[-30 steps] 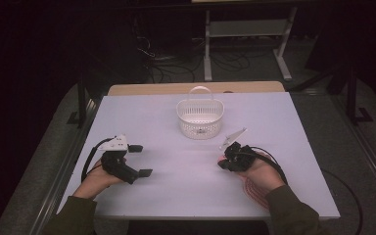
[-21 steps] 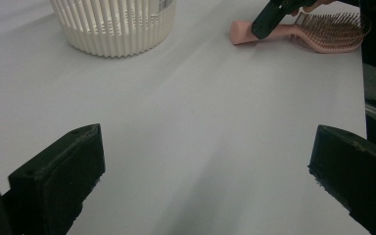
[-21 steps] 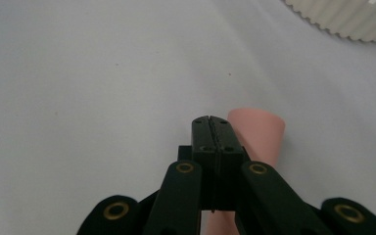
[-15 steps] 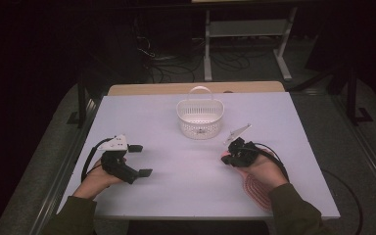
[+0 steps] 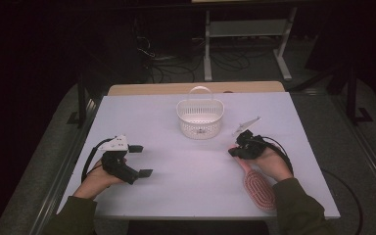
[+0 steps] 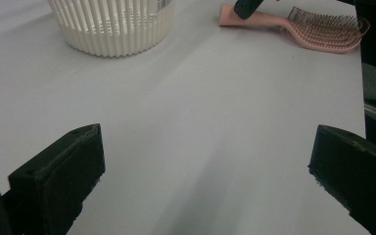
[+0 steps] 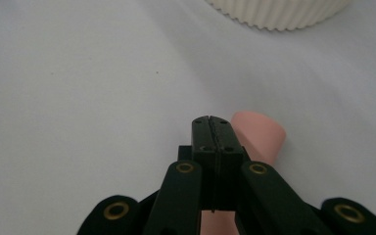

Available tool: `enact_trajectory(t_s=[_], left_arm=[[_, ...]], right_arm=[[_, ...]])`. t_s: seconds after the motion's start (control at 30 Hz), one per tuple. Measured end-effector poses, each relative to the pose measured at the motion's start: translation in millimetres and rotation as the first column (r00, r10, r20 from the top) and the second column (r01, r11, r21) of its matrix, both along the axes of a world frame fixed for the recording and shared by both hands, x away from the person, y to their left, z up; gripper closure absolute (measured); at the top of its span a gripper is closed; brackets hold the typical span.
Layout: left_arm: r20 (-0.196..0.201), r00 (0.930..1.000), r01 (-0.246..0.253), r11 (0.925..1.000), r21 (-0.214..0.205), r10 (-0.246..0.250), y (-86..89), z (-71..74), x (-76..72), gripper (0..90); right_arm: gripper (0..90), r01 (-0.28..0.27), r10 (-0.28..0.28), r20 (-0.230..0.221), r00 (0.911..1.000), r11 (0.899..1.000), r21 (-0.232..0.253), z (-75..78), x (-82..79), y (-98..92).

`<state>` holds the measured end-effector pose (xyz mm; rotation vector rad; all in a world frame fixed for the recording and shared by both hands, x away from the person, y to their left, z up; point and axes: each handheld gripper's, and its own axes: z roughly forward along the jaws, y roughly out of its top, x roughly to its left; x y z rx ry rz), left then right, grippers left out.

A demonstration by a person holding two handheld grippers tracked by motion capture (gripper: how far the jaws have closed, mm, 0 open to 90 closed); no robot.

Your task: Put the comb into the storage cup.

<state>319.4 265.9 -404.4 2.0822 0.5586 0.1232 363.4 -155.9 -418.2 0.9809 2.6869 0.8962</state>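
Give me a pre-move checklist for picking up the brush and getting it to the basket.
1. Right gripper open for a grasp: not ok, jaws shut together, nothing between them.
2. Right gripper at the brush handle: ok, the pink handle end lies just under and beside its jaws.
3. Brush lying free on the table: ok.
4. Left gripper out of the way: ok, open over bare table on the left.
5. Basket upright with room: ok, though a small item lies inside.
6. Path from brush to basket free: ok.

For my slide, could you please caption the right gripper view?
Shut right gripper above the pink brush handle, basket beyond.
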Motion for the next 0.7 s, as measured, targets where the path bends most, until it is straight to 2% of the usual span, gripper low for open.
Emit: enact_trajectory(t_s=[0.27, 0.43, 0.6, 0.7], left_arm=[[0.000, 1.0000, 0.006, 1.0000, 0.003, -0.006, -1.5, -0.1, -0.3, 0.1], [-0.001, 1.0000, 0.007, 1.0000, 0.004, -0.007, -2.4, -0.3, -0.4, 0.1], [-0.001, 1.0000, 0.007, 1.0000, 0.003, -0.007, -2.0, -0.1, -0.4, 0.1], [-0.001, 1.0000, 0.007, 1.0000, 0.003, -0.007, -2.4, -0.6, -0.2, 0.1]], right_arm=[[89.3, 0.009, -0.009, 0.005, 1.0000, 1.000, 0.004, -0.9, 2.5, -4.3], [89.3, 0.021, -0.021, 0.011, 0.9997, 1.000, -0.023, -4.1, 5.8, -6.1], [89.3, 0.043, -0.043, 0.016, 0.9990, 0.998, -0.052, -7.3, 9.4, -11.8], [89.3, 0.082, -0.080, 0.029, 0.9964, 0.995, -0.054, -4.7, 12.9, -21.0]])
